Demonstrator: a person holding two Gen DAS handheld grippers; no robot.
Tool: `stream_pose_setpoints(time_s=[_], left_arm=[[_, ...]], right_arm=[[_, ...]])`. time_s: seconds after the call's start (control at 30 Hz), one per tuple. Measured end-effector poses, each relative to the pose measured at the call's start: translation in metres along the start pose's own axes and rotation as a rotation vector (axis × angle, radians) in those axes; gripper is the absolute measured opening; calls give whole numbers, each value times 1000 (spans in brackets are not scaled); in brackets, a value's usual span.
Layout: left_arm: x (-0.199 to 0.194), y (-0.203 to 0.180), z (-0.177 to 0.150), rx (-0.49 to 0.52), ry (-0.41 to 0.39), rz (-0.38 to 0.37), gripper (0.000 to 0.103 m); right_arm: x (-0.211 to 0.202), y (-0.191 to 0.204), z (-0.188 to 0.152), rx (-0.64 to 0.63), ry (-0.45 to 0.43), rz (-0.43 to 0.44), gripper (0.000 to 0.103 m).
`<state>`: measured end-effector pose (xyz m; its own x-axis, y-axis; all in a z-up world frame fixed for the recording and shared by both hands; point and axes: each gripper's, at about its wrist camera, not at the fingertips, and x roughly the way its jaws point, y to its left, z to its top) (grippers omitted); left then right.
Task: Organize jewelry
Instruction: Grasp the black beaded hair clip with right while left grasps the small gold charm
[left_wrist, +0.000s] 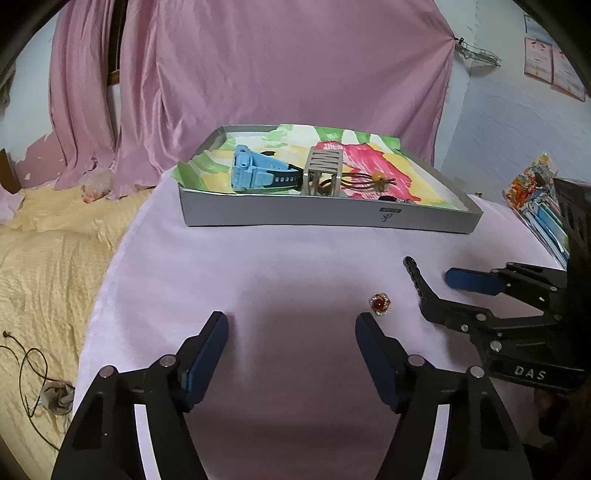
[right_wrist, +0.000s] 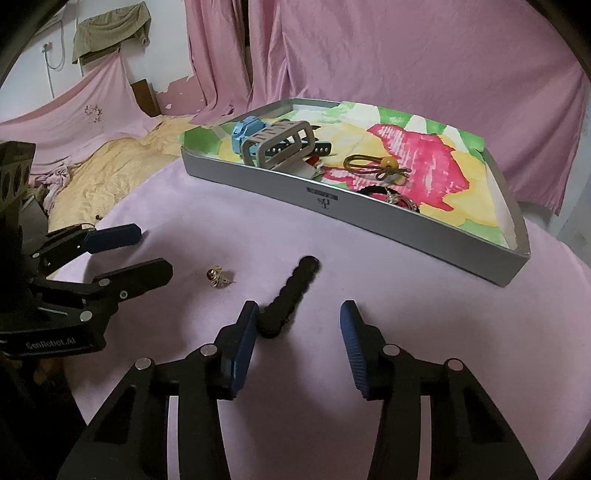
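Left wrist view: both tools spread wide, gripping nothing yet.
Left tool (left_wrist: 291, 325) sits near the red-stone ring (left_wrist: 380, 304), right tool (right_wrist: 299, 314) by the black bracelet (right_wrist: 291, 295), both loose on the desk (left_wrist: 258, 266), probably headed for the tray (left_wrist: 332, 216).

Pale pink cloth-covered surface (left_wrist: 258, 266): matt, soft nap. Shallow grey tray (left_wrist: 295, 212): smooth, satin sheen, lined with painted paper (right_wrist: 454, 173). Gold ring with red stone (left_wrist: 380, 303): glossy metal. Sky-blue plastic watch (left_wrist: 245, 168): smooth. Black gripper fingers (right_wrist: 352, 332): matt plastic, ribbed blue pads. Pink curtain (left_wrist: 295, 66): satiny sheen.
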<state>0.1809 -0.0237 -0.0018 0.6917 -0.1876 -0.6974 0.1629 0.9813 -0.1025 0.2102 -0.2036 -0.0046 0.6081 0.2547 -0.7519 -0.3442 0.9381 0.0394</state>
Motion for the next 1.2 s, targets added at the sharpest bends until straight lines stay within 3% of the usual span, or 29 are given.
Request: stream_pose_setpoints(time_s=[0.2, 0.5, 0.57, 0.73, 1.07, 1.2], left_arm=[[3, -9, 2, 22, 10, -34, 63], [8, -27, 6, 68, 21, -71, 60], [10, -30, 7, 77, 26, -78, 54], [16, -39, 9, 94, 40, -85, 51], [23, -45, 13, 112, 47, -66, 36], [24, -47, 13, 124, 46, -49, 25]], right_arm=[[1, -6, 2, 17, 6, -6, 27], [-3, -16, -2, 21, 4, -19, 18], [-5, -19, -4, 25, 3, -23, 17], [-8, -28, -8, 49, -6, -20, 17], [-9, -32, -13, 74, -30, -9, 17], [-9, -32, -14, 78, -31, -9, 17]])
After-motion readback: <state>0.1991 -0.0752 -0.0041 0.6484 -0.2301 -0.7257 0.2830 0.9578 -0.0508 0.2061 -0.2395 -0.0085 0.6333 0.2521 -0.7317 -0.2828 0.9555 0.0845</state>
